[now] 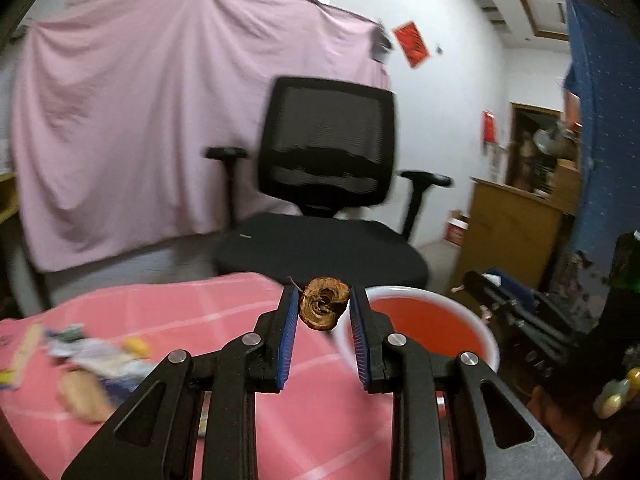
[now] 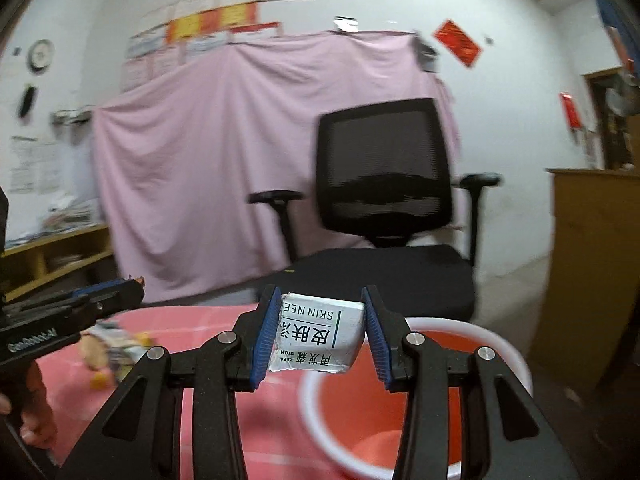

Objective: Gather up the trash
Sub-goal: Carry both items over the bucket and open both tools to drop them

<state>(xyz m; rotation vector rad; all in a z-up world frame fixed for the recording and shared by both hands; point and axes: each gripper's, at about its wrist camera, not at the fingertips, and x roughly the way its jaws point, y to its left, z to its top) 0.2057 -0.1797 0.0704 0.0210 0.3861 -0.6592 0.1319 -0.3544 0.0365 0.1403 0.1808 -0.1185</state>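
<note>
My left gripper (image 1: 323,309) is shut on a brown dried apple core (image 1: 323,309) and holds it above the pink tablecloth (image 1: 192,308), just left of the red bin with a white rim (image 1: 424,328). My right gripper (image 2: 320,326) is shut on a small white skincare box (image 2: 318,334) with upside-down print, held above the near-left rim of the same bin (image 2: 360,408). The left gripper also shows from the side in the right wrist view (image 2: 100,300). More trash lies on the cloth: wrappers and a round bread-like piece (image 1: 82,394), also in the right wrist view (image 2: 108,348).
A black mesh office chair (image 1: 324,184) stands just beyond the table's far edge. A pink sheet (image 1: 160,112) hangs on the wall behind. A wooden cabinet (image 2: 596,272) is at the right, with dark clutter (image 1: 520,312) on the floor beside the bin.
</note>
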